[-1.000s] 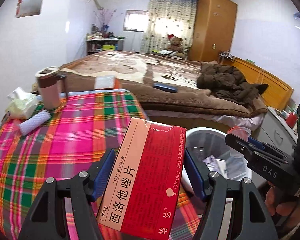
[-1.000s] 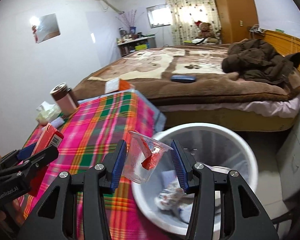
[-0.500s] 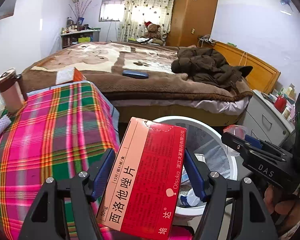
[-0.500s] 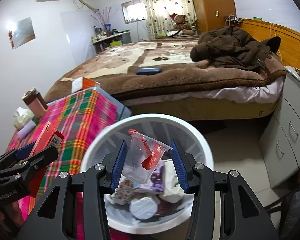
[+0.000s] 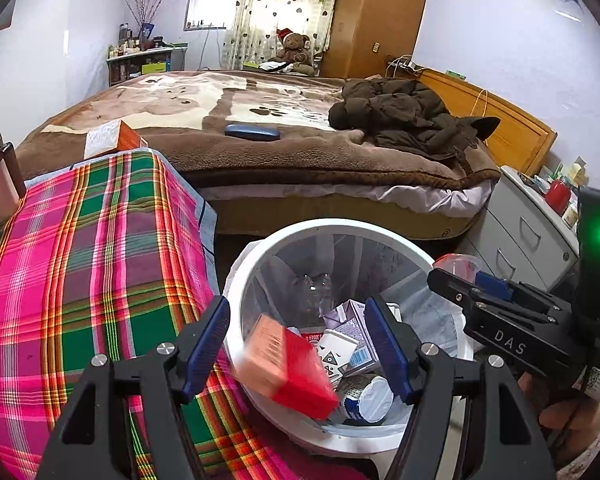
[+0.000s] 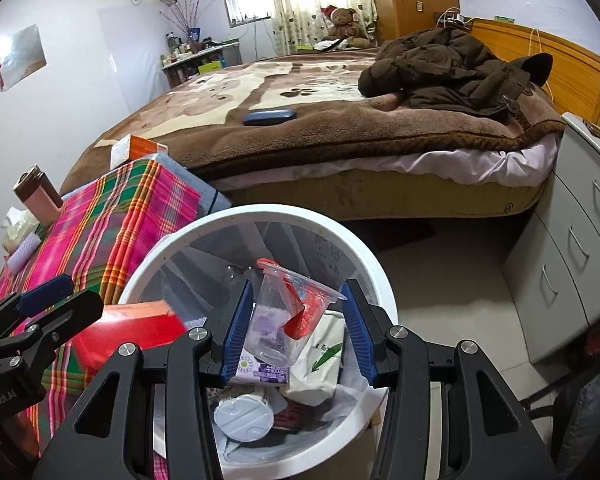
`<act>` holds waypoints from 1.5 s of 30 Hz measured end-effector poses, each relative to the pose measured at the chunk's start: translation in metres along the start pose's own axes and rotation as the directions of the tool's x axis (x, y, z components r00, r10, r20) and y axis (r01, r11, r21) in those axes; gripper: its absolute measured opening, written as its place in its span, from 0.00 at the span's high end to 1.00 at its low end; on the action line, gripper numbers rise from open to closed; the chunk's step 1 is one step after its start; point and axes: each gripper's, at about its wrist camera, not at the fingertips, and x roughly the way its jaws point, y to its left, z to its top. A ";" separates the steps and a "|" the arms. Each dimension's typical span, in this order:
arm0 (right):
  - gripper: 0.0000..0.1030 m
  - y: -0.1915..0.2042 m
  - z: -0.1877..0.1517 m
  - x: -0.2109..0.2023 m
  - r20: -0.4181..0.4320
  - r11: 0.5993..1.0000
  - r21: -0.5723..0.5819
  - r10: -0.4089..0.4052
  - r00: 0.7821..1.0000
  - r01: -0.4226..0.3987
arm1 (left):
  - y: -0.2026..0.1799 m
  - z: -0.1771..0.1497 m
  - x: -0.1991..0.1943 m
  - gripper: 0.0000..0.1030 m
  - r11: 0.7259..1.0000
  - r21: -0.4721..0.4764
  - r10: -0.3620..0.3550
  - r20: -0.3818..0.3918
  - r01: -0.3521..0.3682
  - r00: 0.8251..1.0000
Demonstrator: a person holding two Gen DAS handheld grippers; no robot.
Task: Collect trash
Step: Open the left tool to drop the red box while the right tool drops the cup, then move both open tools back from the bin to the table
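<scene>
Half a second ago the red medicine box [image 5: 288, 368] was clamped upright in the left gripper [image 5: 298, 350]; now those fingers stand spread apart and the box, smeared with motion, is tumbling just inside the near rim of the white trash bin [image 5: 340, 226]. So one piece looks as good as collected. The right gripper [image 6: 296, 330] has meanwhile come over the bin, and the clear plastic cup [image 6: 290, 312] with its red scrap tilts between the blue pads. The left pad touches it, but the far side shows a sliver of gap, so I can't tell whether it is gripped or already let go. Beneath lie cartons, a wrapper and a round lid; the bin's bottom is hidden. The plaid-covered table [image 5: 80, 248] sits beside the bin, its far corner cut off.
</scene>
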 end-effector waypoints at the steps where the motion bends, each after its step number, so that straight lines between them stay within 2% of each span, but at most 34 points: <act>1: 0.54 0.000 0.000 0.001 -0.002 1.000 -0.006 -0.003 1.000 0.003 | 0.000 0.000 0.000 0.27 1.000 -0.001 0.005 -0.001 -0.005 1.000; 2: 0.53 0.001 0.000 0.000 -0.003 1.000 -0.010 -0.009 1.000 0.009 | 0.001 0.000 0.000 0.23 1.000 -0.003 0.009 -0.003 -0.009 1.000; 4: 0.50 0.001 0.000 0.001 -0.006 1.000 -0.015 -0.016 1.000 0.016 | 0.002 0.000 -0.001 0.22 1.000 -0.011 0.006 0.002 -0.006 1.000; 7: 0.34 0.001 0.000 0.000 -0.003 1.000 -0.012 -0.008 1.000 0.008 | 0.004 -0.001 -0.005 0.20 1.000 -0.013 0.012 0.011 -0.012 1.000; 16: 0.34 0.008 0.000 -0.010 0.021 1.000 -0.005 0.003 1.000 -0.003 | 0.018 -0.002 -0.020 0.20 0.999 -0.039 0.028 0.030 -0.027 0.999; 22: 0.34 0.023 0.000 -0.014 0.038 0.999 -0.014 0.031 0.999 -0.031 | 0.029 -0.006 -0.035 0.20 0.997 -0.033 0.078 0.054 -0.076 0.995; 29: 0.34 0.049 0.002 -0.013 0.050 0.997 -0.039 0.071 0.996 -0.069 | 0.061 -0.009 -0.057 0.20 0.989 -0.085 0.126 0.080 -0.119 0.989; 39: 0.34 0.098 0.006 -0.010 0.057 0.983 -0.102 0.160 0.985 -0.154 | 0.113 -0.017 -0.086 0.20 0.969 -0.150 0.212 0.103 -0.196 0.972; 41: 0.34 0.110 0.007 -0.008 0.052 0.978 -0.121 0.178 0.983 -0.170 | 0.127 -0.020 -0.092 0.20 0.962 -0.167 0.237 0.107 -0.217 0.966; 43: 0.34 0.124 0.009 -0.005 0.048 0.972 -0.140 0.198 0.979 -0.189 | 0.141 -0.022 -0.097 0.20 0.947 -0.183 0.287 0.108 -0.264 0.952; 45: 0.34 0.140 0.010 -0.002 0.041 0.964 -0.161 0.219 0.975 -0.210 | 0.156 -0.025 -0.101 0.20 0.939 -0.209 0.300 0.103 -0.275 0.948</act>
